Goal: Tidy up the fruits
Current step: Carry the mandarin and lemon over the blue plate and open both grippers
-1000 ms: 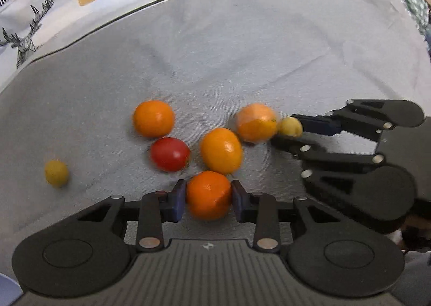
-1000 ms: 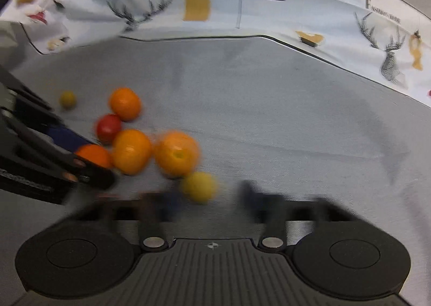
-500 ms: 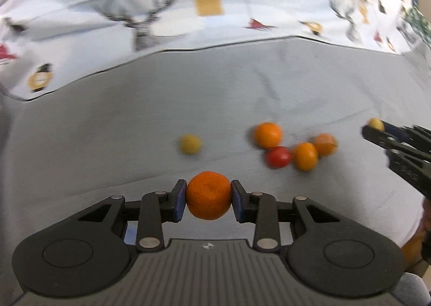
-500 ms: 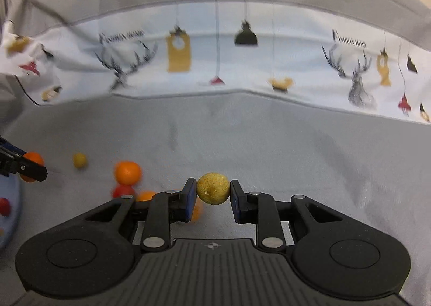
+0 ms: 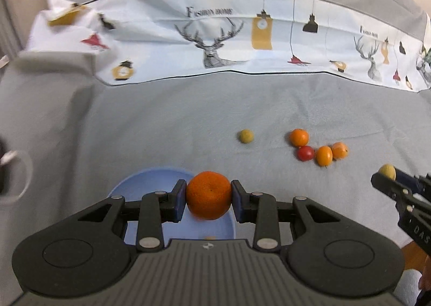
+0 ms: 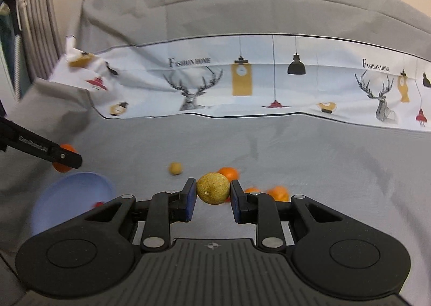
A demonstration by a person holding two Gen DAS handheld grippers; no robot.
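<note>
My left gripper [image 5: 208,195] is shut on an orange mandarin [image 5: 208,194] and holds it above the rim of a light blue bowl [image 5: 145,185]. My right gripper [image 6: 213,189] is shut on a small yellow-green fruit [image 6: 213,188], lifted over the grey cloth. On the cloth lie a yellow fruit [image 5: 246,136], two mandarins [image 5: 299,137] [image 5: 340,150], a red tomato [image 5: 305,153] and an orange kumquat [image 5: 323,155]. The right wrist view shows the bowl [image 6: 70,195] at the left with a small red fruit [image 6: 98,204] inside, and the left gripper's mandarin [image 6: 64,158] above it.
A white printed cloth [image 5: 242,45] with deer and lamps hangs along the back of the grey covered surface [image 5: 161,123]. A ribbed grey radiator-like panel [image 6: 40,23] stands at the far left. The right gripper shows at the right edge of the left wrist view [image 5: 388,179].
Both grippers have lifted their fruits off the cloth and moved left. The left one now holds the mandarin over the blue bowl. The fruit cluster lies farther away.
</note>
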